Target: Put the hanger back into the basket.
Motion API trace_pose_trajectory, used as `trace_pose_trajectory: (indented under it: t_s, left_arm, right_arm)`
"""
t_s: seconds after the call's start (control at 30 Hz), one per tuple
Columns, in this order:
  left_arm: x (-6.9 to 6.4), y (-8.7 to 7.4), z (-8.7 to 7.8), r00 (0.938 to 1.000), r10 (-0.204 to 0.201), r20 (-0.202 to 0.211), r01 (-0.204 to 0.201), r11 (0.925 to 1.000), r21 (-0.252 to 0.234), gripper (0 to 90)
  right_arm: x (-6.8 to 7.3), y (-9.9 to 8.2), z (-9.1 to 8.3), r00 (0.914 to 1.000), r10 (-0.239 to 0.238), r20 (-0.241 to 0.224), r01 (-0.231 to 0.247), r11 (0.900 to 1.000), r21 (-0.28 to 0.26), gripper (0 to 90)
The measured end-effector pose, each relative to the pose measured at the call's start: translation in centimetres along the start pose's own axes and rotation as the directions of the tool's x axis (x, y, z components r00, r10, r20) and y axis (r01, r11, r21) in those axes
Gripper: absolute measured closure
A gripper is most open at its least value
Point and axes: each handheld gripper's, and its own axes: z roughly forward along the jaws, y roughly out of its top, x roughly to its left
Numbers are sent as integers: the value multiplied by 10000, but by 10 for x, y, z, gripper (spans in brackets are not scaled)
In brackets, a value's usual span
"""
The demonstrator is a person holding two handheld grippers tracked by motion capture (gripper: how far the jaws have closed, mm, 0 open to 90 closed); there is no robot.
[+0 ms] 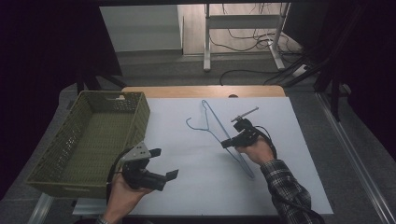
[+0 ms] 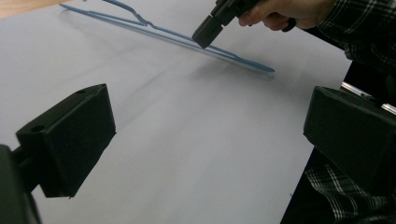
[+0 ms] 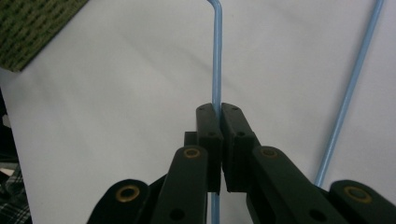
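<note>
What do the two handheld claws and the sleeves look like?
Both claws are black with blocky jaws. The left claw has a grey three-cornered plate on top; the right claw trails a black cable, and its forearm wears a plaid sleeve.

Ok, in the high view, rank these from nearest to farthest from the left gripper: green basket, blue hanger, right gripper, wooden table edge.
1. The green basket, right beside the left gripper, on its left.
2. The blue hanger, lying on the white sheet to its right; the low end comes closest.
3. The right gripper, shut on the hanger; too close to the hanger to separate firmly.
4. The wooden table edge, at the far side.
</note>
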Motion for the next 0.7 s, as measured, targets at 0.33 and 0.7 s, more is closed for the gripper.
trace_pose_trajectory:
  t_s: [0.33, 0.7]
  left_arm:
    - [7, 1, 7, 9998, -161, 90, 161, 9999, 52, 33]
    - [13, 4, 12, 9997, -254, 17, 254, 9996, 84, 39]
  right_arm:
    - [-3, -1, -10, 9955, 368, -875, -444, 9953, -865, 875]
    - [4, 0, -22, 9878, 322, -1524, -542, 9883, -1429, 874]
